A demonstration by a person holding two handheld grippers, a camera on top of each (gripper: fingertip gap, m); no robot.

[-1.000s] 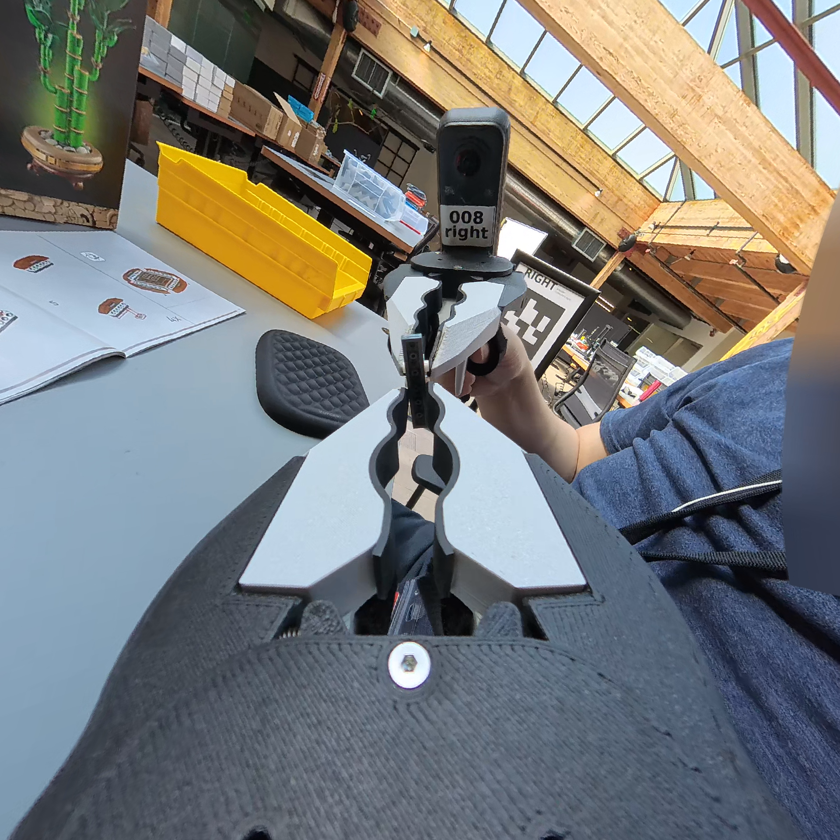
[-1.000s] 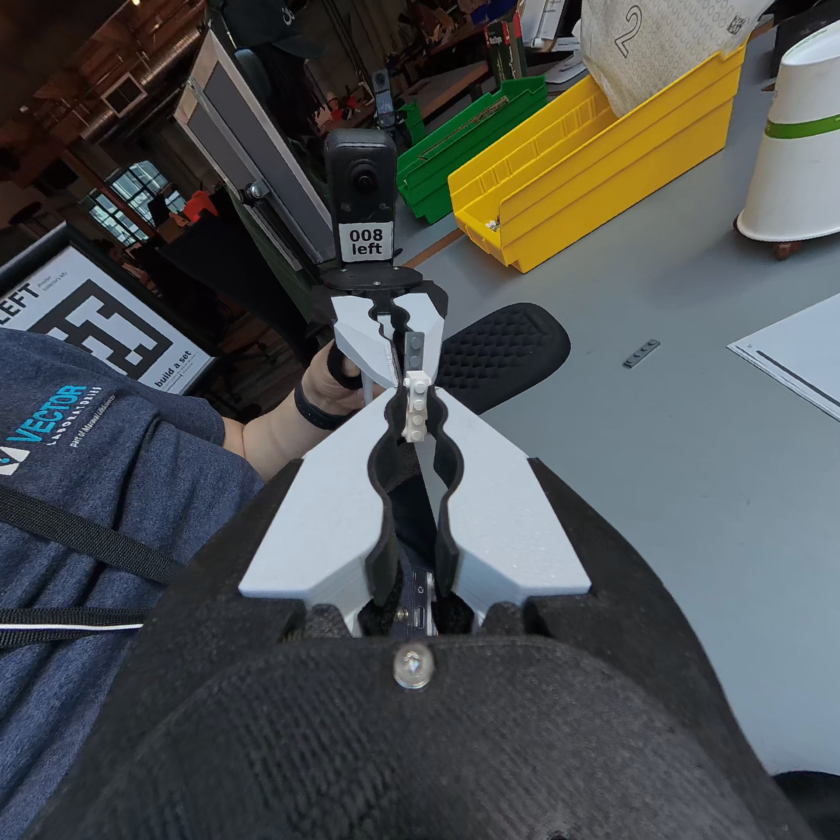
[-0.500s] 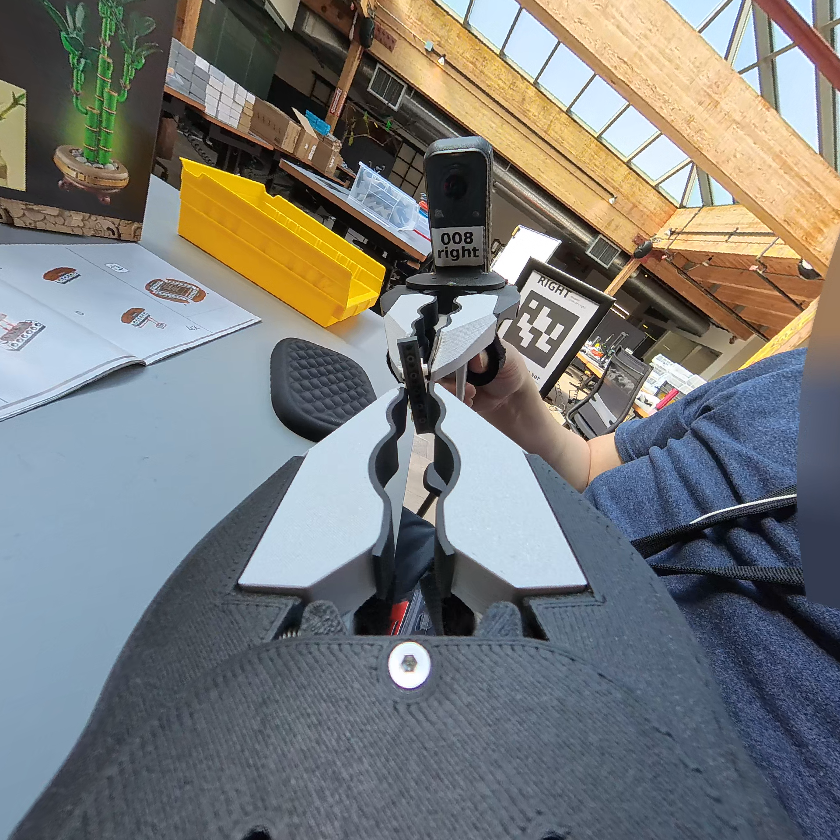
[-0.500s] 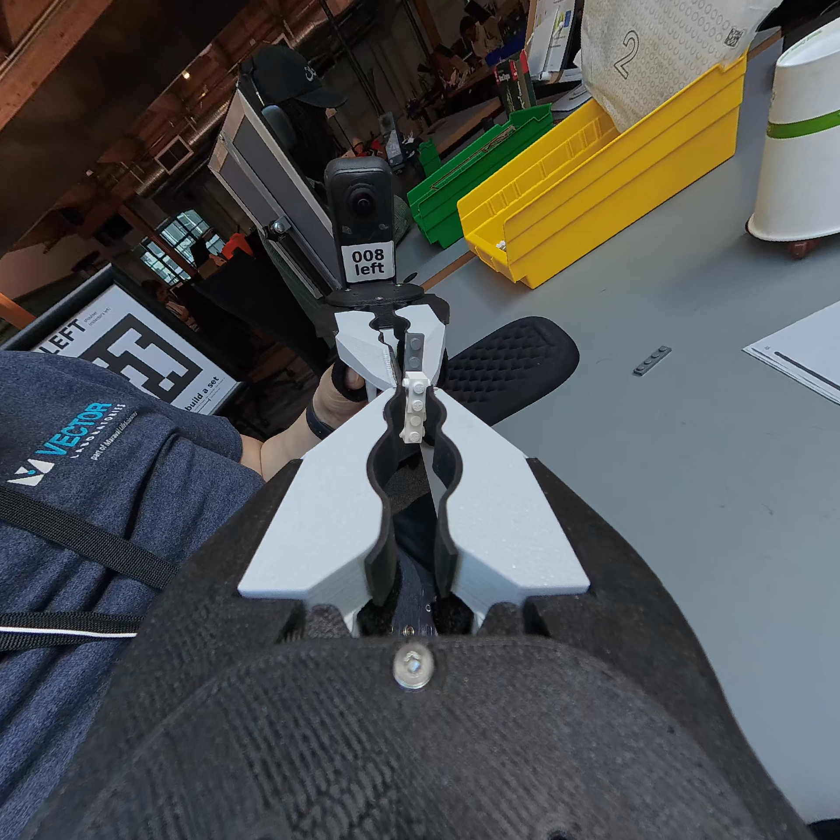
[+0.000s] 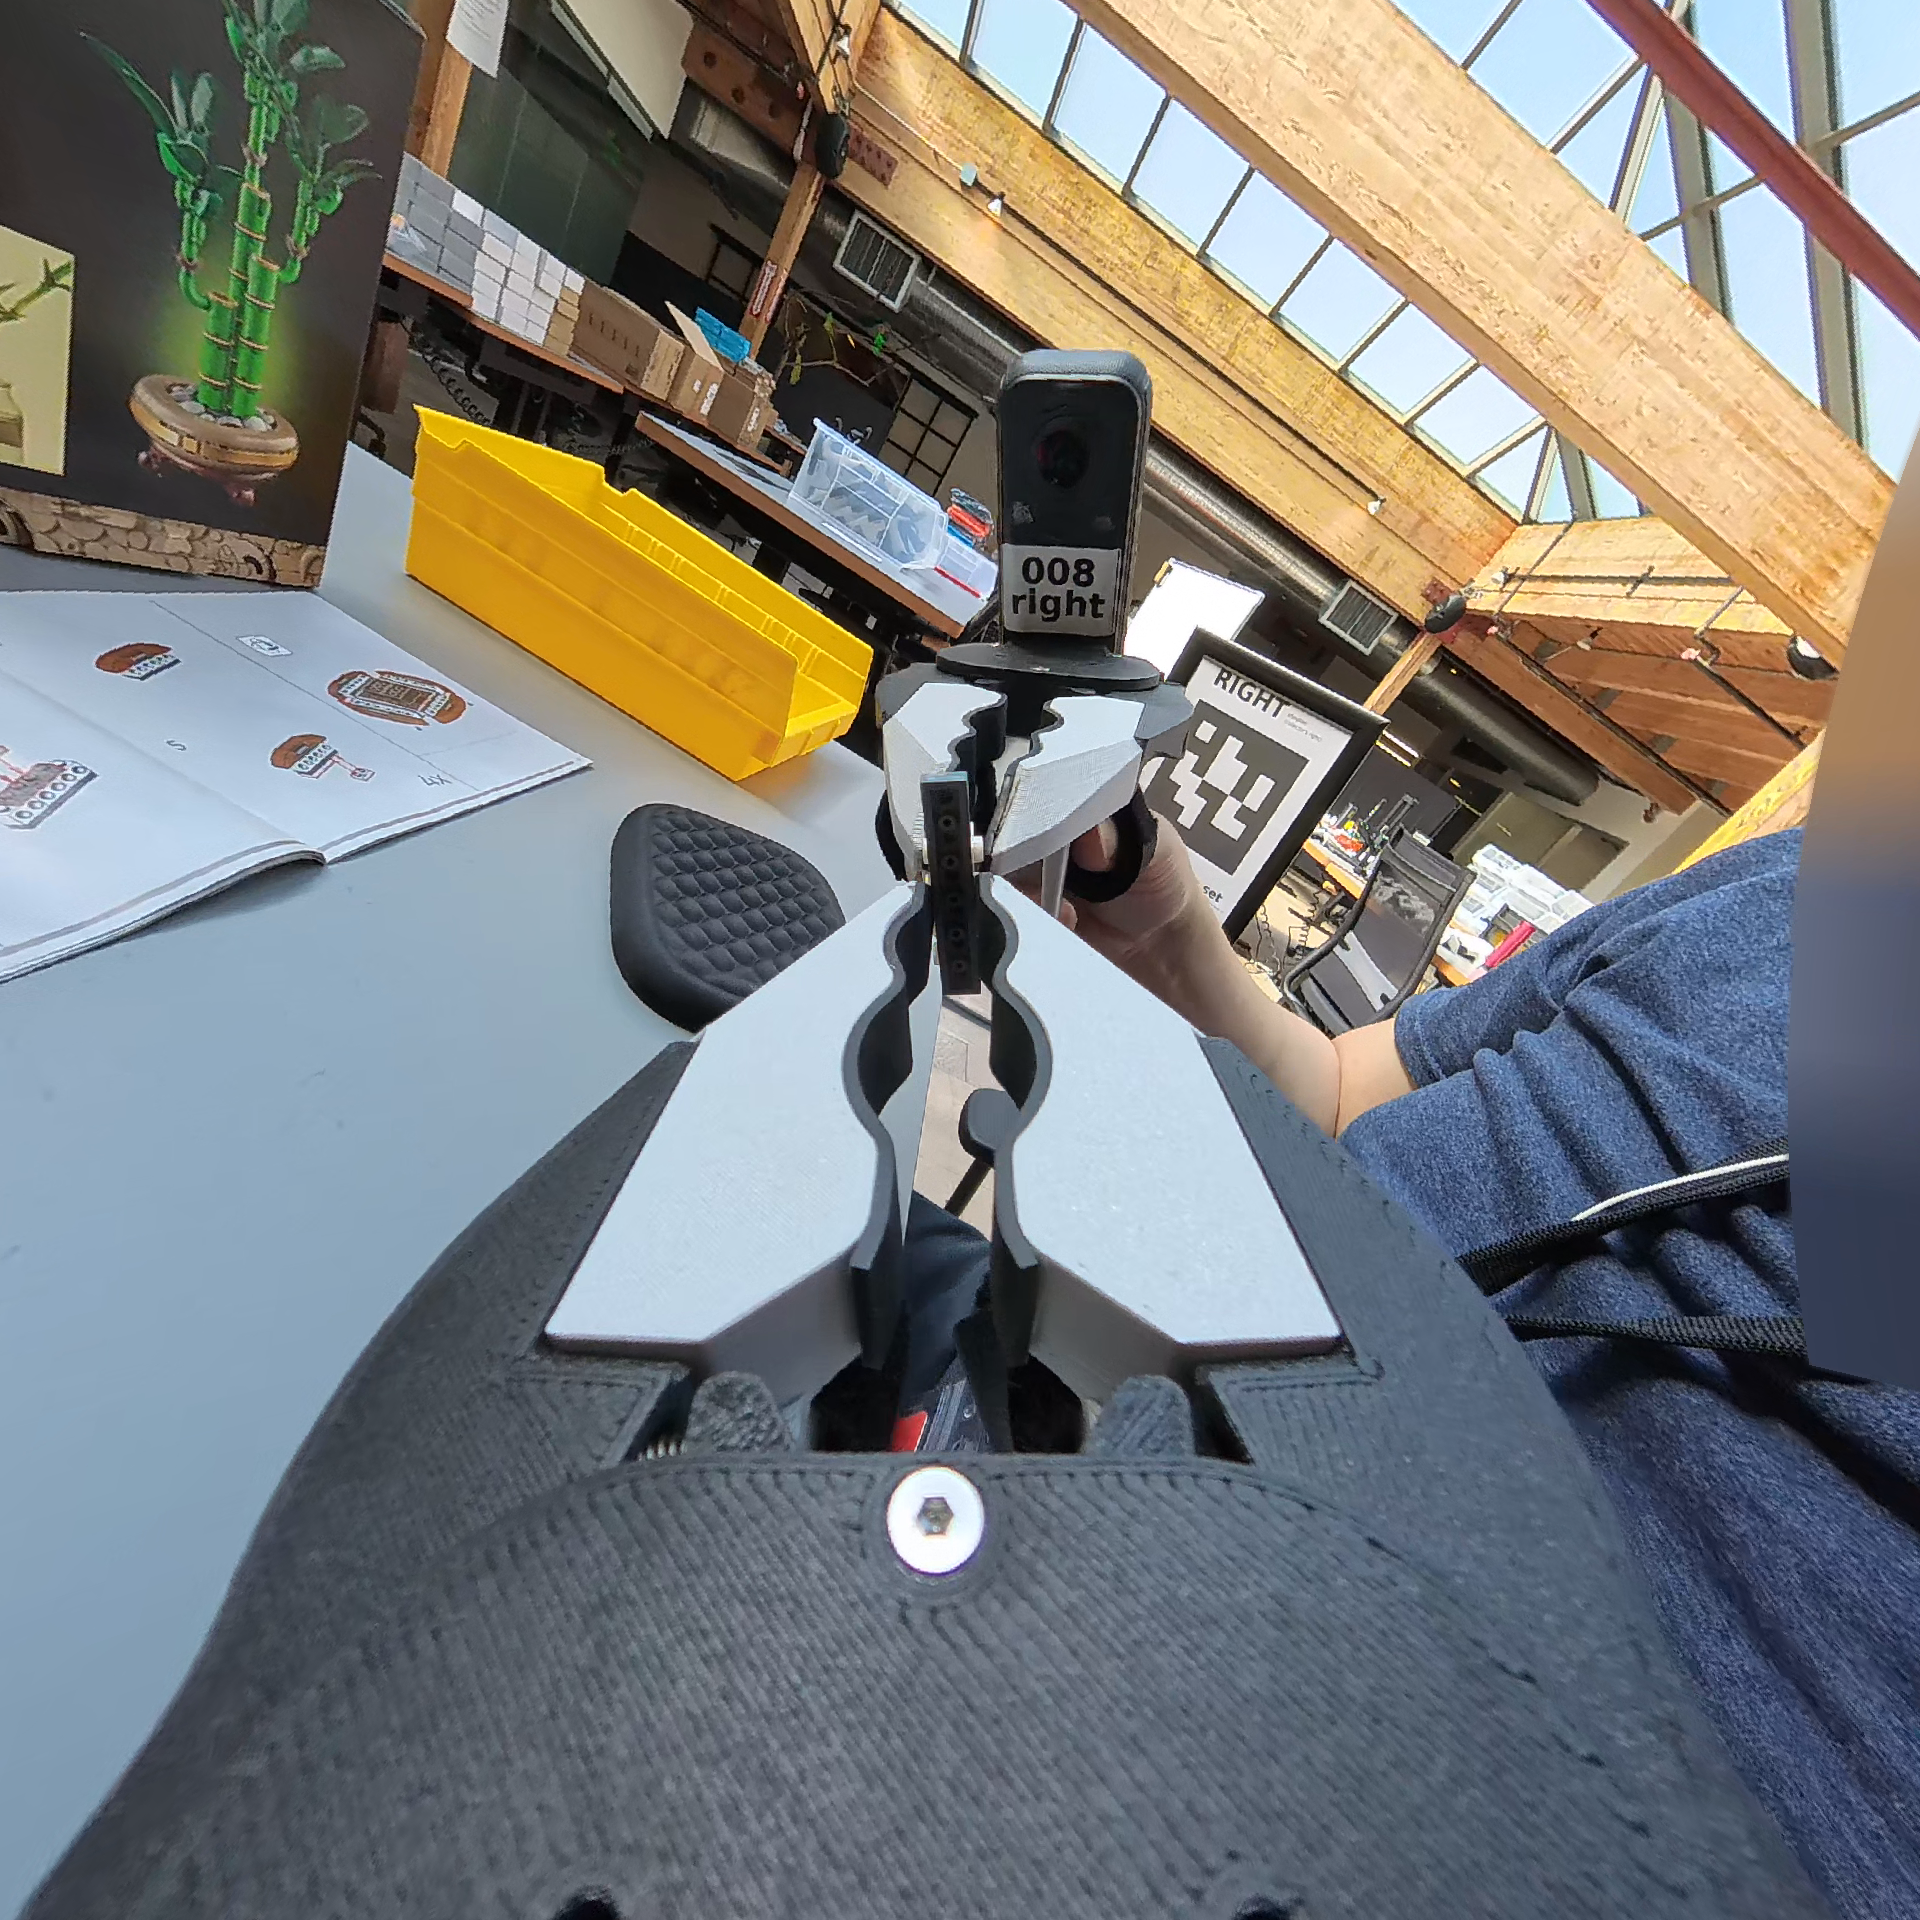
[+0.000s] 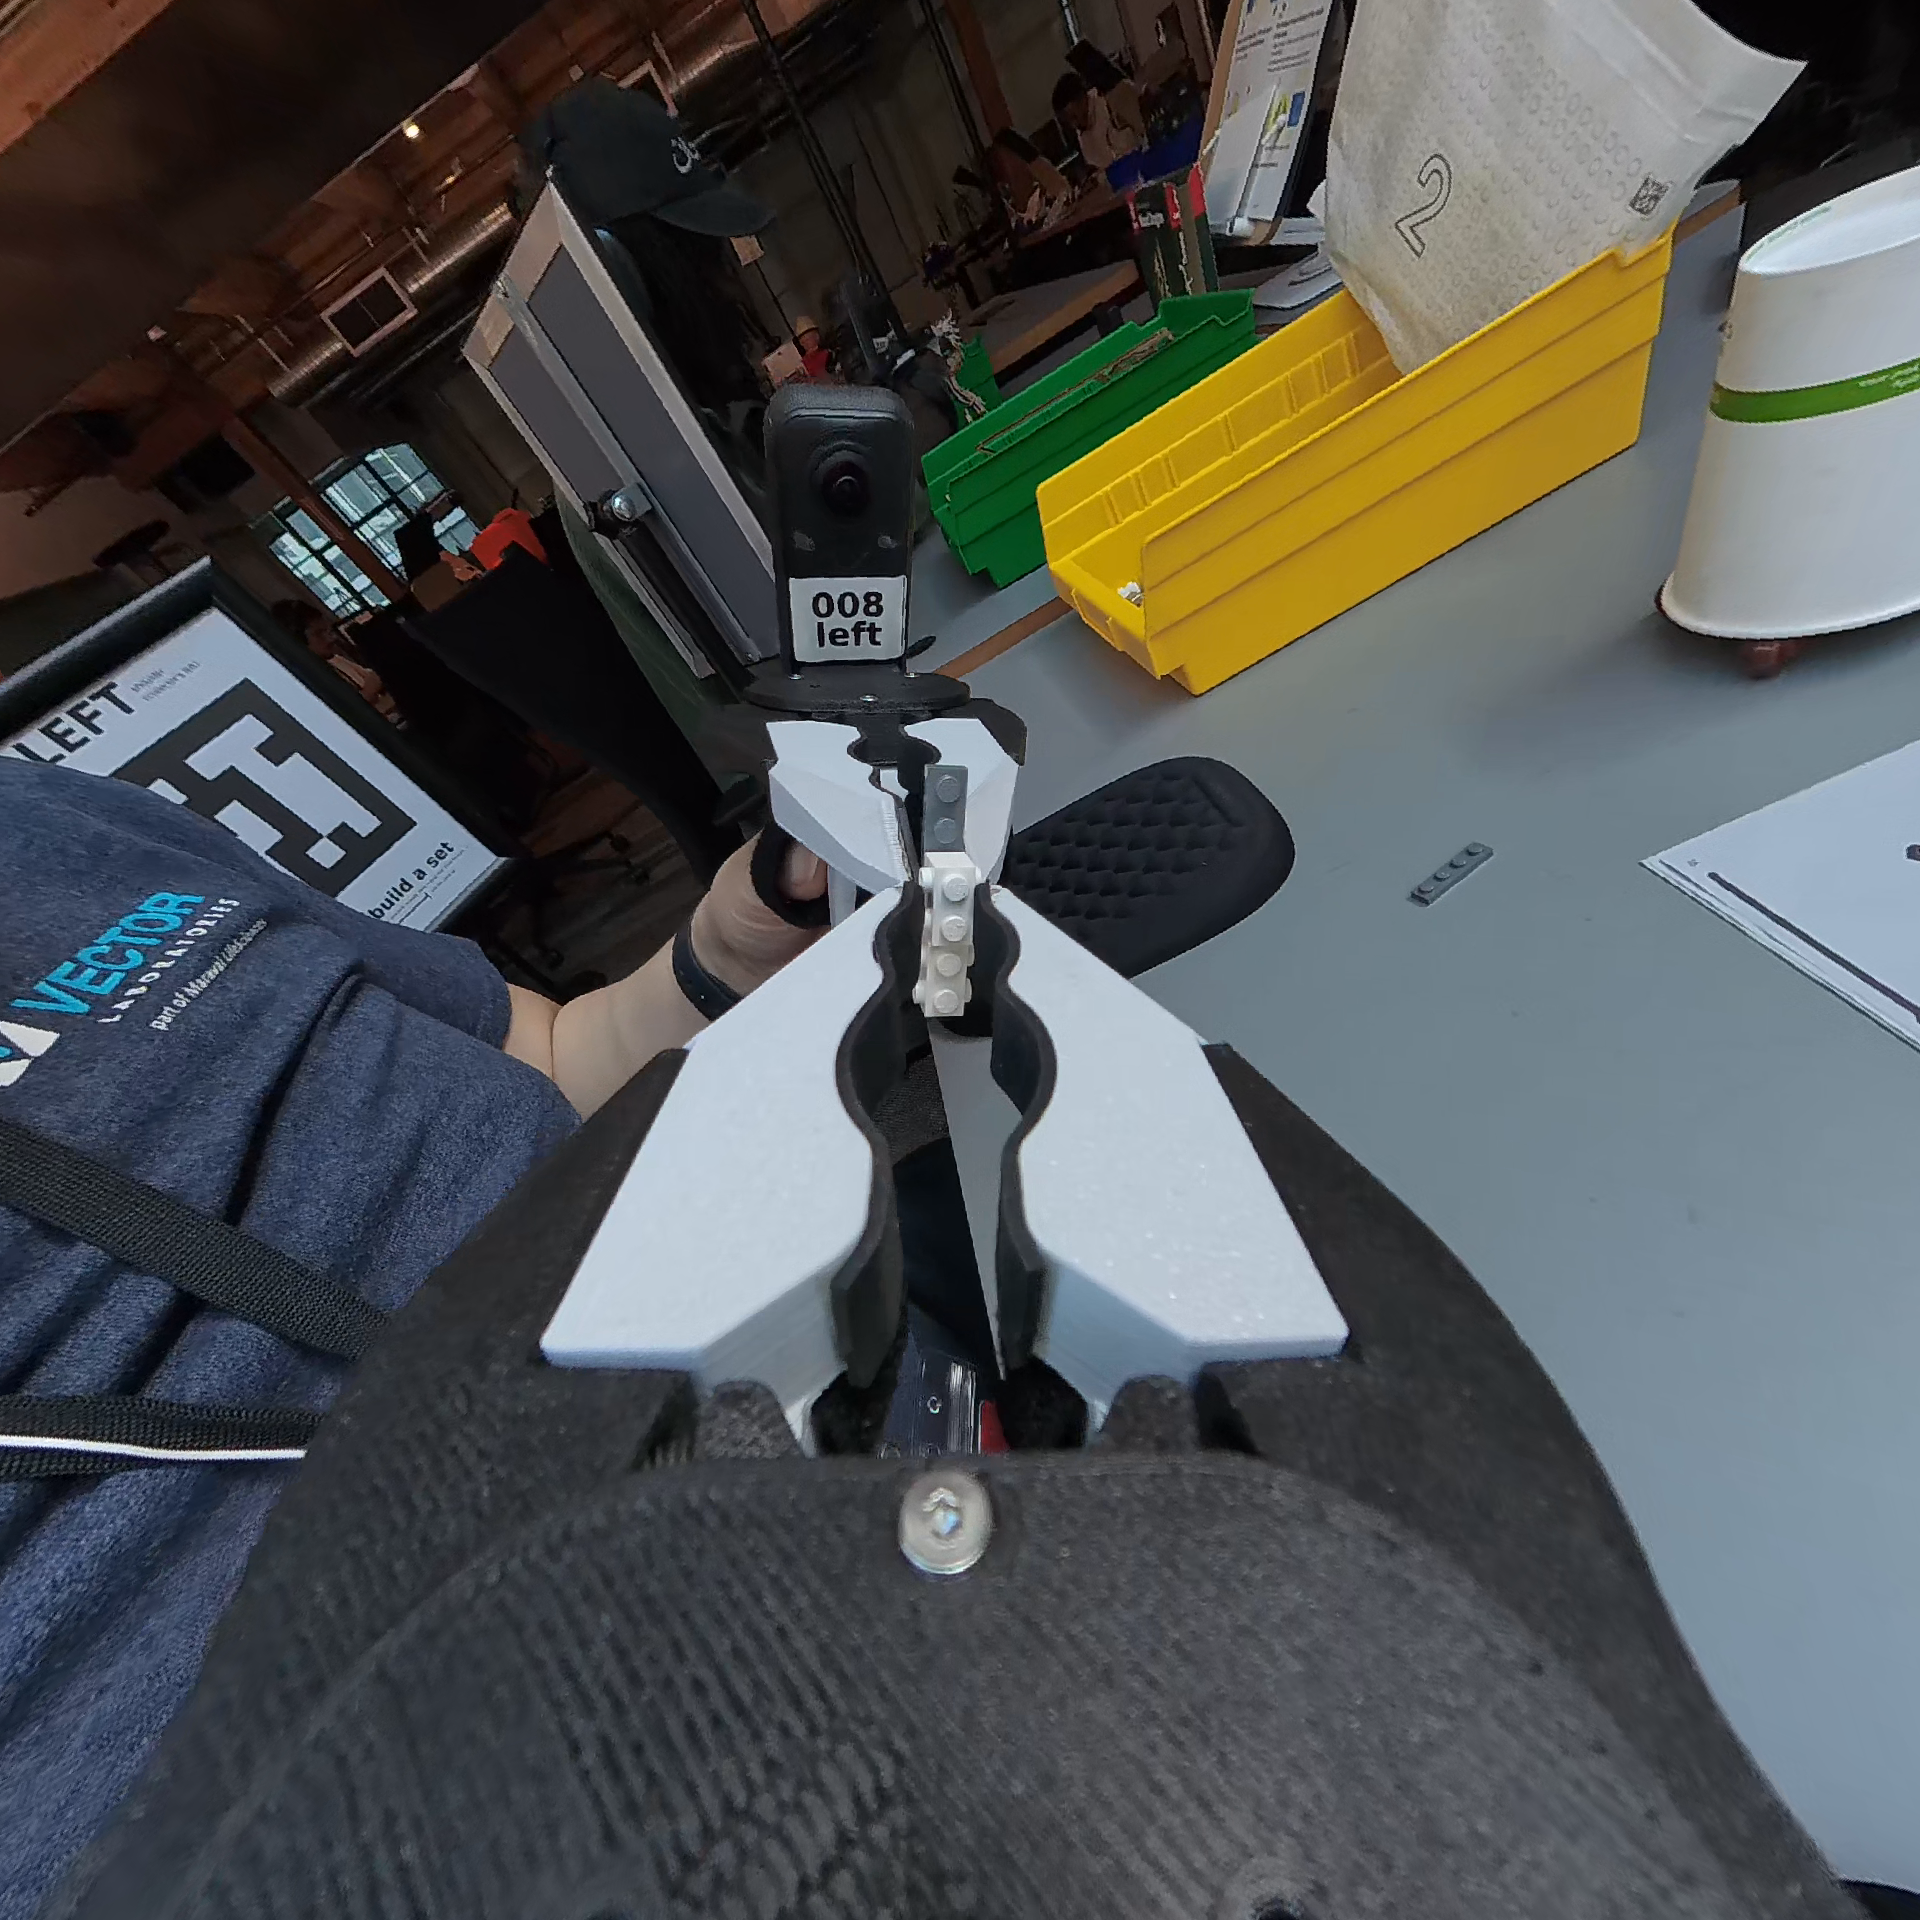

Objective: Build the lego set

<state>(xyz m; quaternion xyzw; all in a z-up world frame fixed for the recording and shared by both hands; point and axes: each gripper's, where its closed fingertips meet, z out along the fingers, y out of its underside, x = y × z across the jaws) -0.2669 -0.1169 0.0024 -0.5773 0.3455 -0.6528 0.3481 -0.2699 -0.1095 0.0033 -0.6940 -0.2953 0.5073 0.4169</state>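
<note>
My left gripper (image 5: pixel 951 906) is shut on a dark grey stud plate (image 5: pixel 950 883), seen edge-on from its underside. My right gripper (image 6: pixel 945 909) is shut on a white studded plate (image 6: pixel 945 951). The two grippers face each other tip to tip in the air by the table's near edge. In the right wrist view the grey plate (image 6: pixel 945 802) stands just beyond the white one, and their ends meet or overlap. The right gripper (image 5: pixel 987 790) also shows in the left wrist view, and the left gripper (image 6: pixel 896 805) in the right wrist view.
An open instruction booklet (image 5: pixel 208 748), the set's box (image 5: pixel 177 260), a yellow bin (image 5: pixel 623 592) and a black pad (image 5: pixel 717 904) are on the grey table. Another yellow bin (image 6: pixel 1351 499), a green bin (image 6: pixel 1081 436), a white tub (image 6: pixel 1808 436) and a loose grey plate (image 6: pixel 1451 871) show too. The tips of both grippers are at nearly the same place. Both grippers' tips are roughly 30 cm from the white tub (image 6: pixel 1808 436).
Both grippers have swung slightly together while staying tip to tip. Each still holds its piece.
</note>
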